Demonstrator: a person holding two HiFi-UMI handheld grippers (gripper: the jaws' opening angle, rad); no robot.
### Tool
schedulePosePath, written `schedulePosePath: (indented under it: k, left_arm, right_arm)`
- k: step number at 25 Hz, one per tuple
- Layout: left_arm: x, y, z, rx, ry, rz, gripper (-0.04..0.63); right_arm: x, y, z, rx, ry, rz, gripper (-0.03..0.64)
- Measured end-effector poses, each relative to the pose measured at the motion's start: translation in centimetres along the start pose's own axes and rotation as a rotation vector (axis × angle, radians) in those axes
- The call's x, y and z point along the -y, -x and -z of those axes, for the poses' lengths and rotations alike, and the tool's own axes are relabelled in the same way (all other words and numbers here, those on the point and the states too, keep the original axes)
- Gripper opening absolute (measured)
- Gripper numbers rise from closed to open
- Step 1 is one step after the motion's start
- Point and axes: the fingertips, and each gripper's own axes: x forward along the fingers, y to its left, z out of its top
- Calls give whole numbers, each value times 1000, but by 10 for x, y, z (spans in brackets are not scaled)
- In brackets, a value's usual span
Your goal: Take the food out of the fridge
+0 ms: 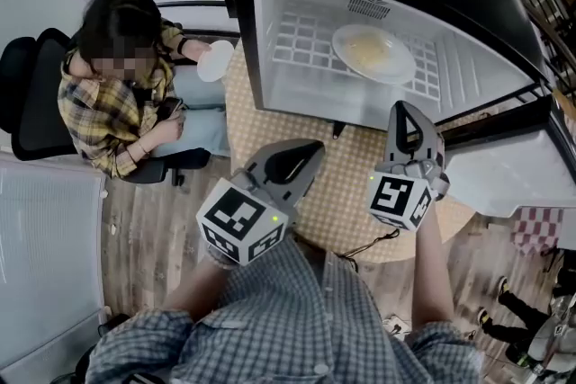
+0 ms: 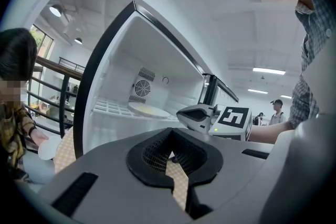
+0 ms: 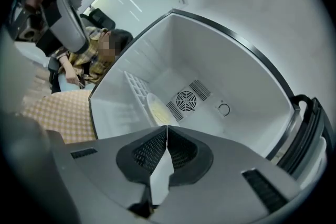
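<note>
Checked grey-blue shirt (image 1: 297, 319) — left gripper (image 1: 308, 152) and right gripper (image 1: 402, 110) grey, with black-and-white marker cubes (image 1: 241, 225).

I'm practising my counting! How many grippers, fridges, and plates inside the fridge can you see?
grippers: 2 (left gripper, right gripper)
fridge: 1
plate: 1
total: 4

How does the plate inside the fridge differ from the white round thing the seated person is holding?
The plate in the fridge carries pale yellow food; the white round thing looks bare. The plate lies flat on the wire shelf; the white round thing is held by the seated person, outside the fridge. Both are round and pale.
</note>
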Motion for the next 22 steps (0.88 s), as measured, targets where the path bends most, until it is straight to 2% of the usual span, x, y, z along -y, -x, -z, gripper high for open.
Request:
schedulePosePath:
  k: [5, 13, 18, 22]
  left_arm:
    - [-3, -2, 3, -4, 13, -20, 5]
    - [-5, -7, 7, -13, 47, -57, 6]
    - [-5, -12, 10, -16, 89, -70, 6]
    - [-3, -17, 10, -12, 99, -82, 6]
  right_arm:
    - [-5, -19, -4, 11, 112, -2, 12]
    - [-14, -42, 3, -4, 215, -71, 30]
    - [-13, -44, 1, 13, 211, -84, 49]
    - [-16, -49, 2, 18, 315, -84, 49]
